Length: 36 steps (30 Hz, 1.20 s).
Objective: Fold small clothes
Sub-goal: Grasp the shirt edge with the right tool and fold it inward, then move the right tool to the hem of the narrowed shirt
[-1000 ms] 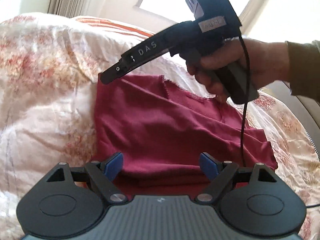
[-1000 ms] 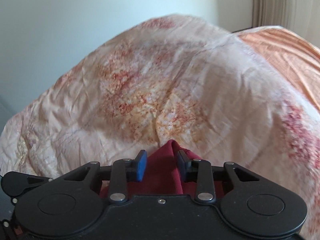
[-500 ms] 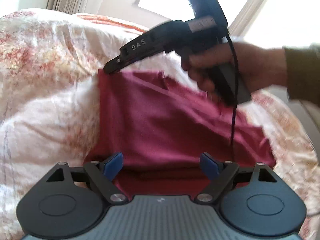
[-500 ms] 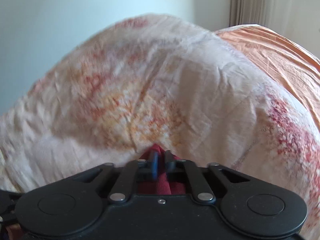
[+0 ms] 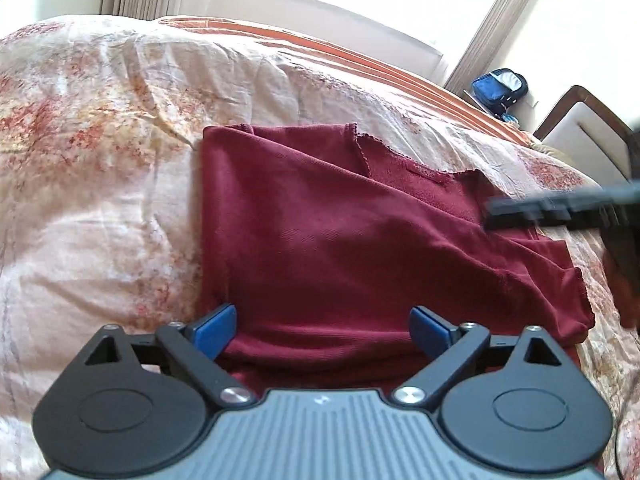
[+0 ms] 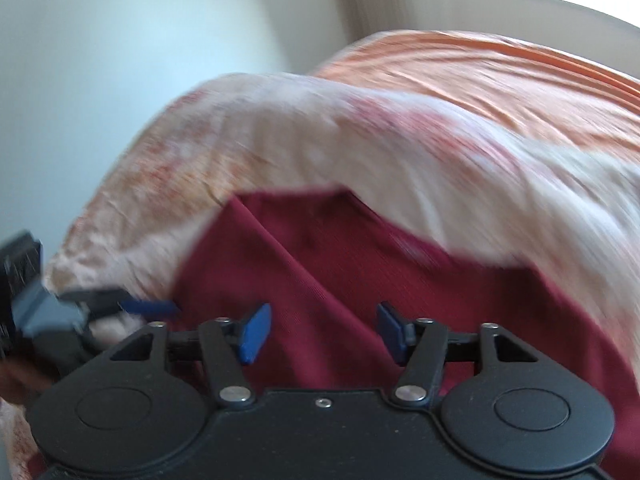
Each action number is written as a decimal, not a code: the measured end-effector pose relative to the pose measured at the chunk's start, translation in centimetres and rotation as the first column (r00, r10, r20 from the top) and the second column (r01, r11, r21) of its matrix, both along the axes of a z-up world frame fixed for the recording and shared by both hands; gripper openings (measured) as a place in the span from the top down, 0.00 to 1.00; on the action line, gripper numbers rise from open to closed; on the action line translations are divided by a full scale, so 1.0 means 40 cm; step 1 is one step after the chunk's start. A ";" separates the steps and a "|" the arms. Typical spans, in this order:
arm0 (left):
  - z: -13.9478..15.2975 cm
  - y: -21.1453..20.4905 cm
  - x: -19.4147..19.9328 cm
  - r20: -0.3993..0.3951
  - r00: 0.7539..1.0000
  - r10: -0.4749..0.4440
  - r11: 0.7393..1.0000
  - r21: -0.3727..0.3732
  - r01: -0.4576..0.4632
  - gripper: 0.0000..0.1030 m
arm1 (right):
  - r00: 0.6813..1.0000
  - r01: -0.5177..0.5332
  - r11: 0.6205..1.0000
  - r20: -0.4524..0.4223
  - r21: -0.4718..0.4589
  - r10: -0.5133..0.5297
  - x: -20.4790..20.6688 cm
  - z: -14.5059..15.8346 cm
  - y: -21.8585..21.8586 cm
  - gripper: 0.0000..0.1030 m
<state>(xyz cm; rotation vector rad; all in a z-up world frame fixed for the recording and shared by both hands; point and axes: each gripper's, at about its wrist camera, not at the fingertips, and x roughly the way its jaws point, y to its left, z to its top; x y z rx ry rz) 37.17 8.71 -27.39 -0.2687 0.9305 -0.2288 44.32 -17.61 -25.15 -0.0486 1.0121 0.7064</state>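
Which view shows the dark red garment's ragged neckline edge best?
Left wrist: the garment lies sharp and nearly whole on the bedspread, ragged edge visible. The right wrist view shows only a blurred part of it.

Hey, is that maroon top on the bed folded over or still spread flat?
Folded over. The maroon top has one layer lying diagonally across another, hiding part of its neckline, on the floral bedspread.

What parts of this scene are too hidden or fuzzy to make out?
- Near edge of the red garment: left wrist view, hidden behind the left gripper.
- Right gripper in the left wrist view: smeared by motion and cut off by the picture's right edge.
- Bedspread pattern: right wrist view, blurred by motion.
- Blue bag: left wrist view, too small to tell its contents.
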 end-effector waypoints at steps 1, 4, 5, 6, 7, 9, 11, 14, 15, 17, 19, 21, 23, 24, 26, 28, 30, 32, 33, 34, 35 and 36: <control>0.000 -0.010 0.008 -0.003 1.000 0.000 1.000 0.004 0.000 0.04 | 1.000 0.013 1.000 0.006 -0.019 -0.012 -0.024 -0.008 -0.020 0.33; -0.002 -0.017 0.013 -0.014 1.000 -0.005 1.000 0.019 0.005 0.01 | 0.999 0.032 0.997 0.010 -0.064 -0.031 -0.083 -0.031 -0.069 0.27; -0.002 -0.021 0.017 -0.018 1.000 -0.007 1.000 0.022 0.007 0.01 | 0.999 0.036 0.997 0.002 -0.071 -0.036 -0.098 -0.040 -0.085 0.25; -0.004 -0.025 0.019 -0.021 1.000 -0.006 1.000 0.026 0.007 0.01 | 0.999 0.043 0.996 -0.003 -0.076 -0.043 -0.107 -0.049 -0.100 0.24; -0.006 -0.027 0.022 -0.027 1.000 -0.005 1.000 0.031 0.006 0.00 | 0.998 0.055 0.995 -0.009 -0.083 -0.056 -0.116 -0.058 -0.119 0.24; -0.006 -0.033 0.025 -0.033 0.999 -0.009 0.999 0.044 0.010 0.00 | 0.997 0.079 0.993 -0.018 -0.087 -0.081 -0.128 -0.070 -0.156 0.24; -0.005 -0.039 0.025 -0.039 0.999 -0.014 0.998 0.062 0.017 0.00 | 0.993 0.113 0.990 -0.033 -0.081 -0.116 -0.135 -0.077 -0.202 0.24; 0.000 -0.047 0.029 -0.046 0.999 -0.017 0.997 0.077 0.021 0.01 | 0.987 0.153 0.985 -0.042 -0.076 -0.157 -0.148 -0.078 -0.264 0.25; 0.005 -0.049 0.028 -0.047 0.999 -0.016 0.997 0.079 0.020 0.01 | 0.985 0.166 0.983 -0.043 -0.076 -0.169 -0.154 -0.077 -0.285 0.25; 0.021 -0.052 0.026 -0.041 0.999 -0.014 0.997 0.073 0.017 0.01 | 0.979 0.196 0.978 -0.046 -0.068 -0.199 -0.165 -0.066 -0.322 0.25; 0.039 -0.062 0.023 -0.023 0.999 -0.030 0.997 0.065 0.031 0.01 | 0.970 0.236 0.971 -0.041 -0.047 -0.238 -0.176 -0.043 -0.361 0.23; 0.053 -0.081 0.024 -0.001 0.998 -0.057 0.996 0.065 0.057 0.01 | 0.956 0.291 0.957 -0.026 0.002 -0.291 -0.184 -0.015 -0.407 0.19; 0.056 -0.103 0.038 -0.001 0.997 -0.082 0.994 0.073 0.081 0.01 | 0.943 0.332 0.943 -0.002 0.019 -0.332 -0.181 0.002 -0.443 0.19; 0.053 -0.112 0.047 -0.007 0.996 -0.090 0.993 0.081 0.090 0.01 | 0.941 0.339 0.941 0.008 0.013 -0.339 -0.174 0.005 -0.460 0.20; 0.036 -0.127 0.065 -0.030 0.995 -0.093 0.990 0.102 0.095 0.01 | 0.941 0.340 0.941 0.008 -0.006 -0.339 -0.158 -0.003 -0.485 0.28; 0.008 -0.130 0.077 -0.061 0.995 -0.082 0.988 0.124 0.089 0.01 | 0.944 0.329 0.944 -0.004 -0.007 -0.329 -0.138 -0.015 -0.496 0.44; -0.019 -0.126 0.081 -0.084 0.993 -0.079 0.985 0.149 0.091 0.01 | 0.950 0.309 0.950 -0.024 -0.041 -0.310 -0.123 -0.037 -0.494 0.68; -0.032 -0.126 0.077 -0.084 0.992 -0.097 0.980 0.168 0.110 0.01 | 0.964 0.259 0.957 -0.030 -0.129 -0.265 -0.115 -0.068 -0.487 0.77; -0.031 -0.128 0.072 -0.081 0.991 -0.106 0.977 0.178 0.119 0.01 | 0.967 0.247 0.954 -0.014 -0.167 -0.253 -0.117 -0.078 -0.484 0.77; -0.028 -0.128 0.068 -0.080 0.991 -0.108 0.975 0.184 0.121 0.01 | 0.967 0.249 0.952 -0.008 -0.176 -0.254 -0.119 -0.081 -0.488 0.76; -0.021 -0.124 0.063 -0.080 0.991 -0.105 0.977 0.179 0.118 0.01 | 0.963 0.264 0.951 -0.010 -0.164 -0.269 -0.123 -0.079 -0.495 0.70; -0.013 -0.117 0.058 -0.081 0.991 -0.103 0.979 0.166 0.115 0.01 | 0.957 0.285 0.947 -0.009 -0.150 -0.290 -0.131 -0.071 -0.502 0.57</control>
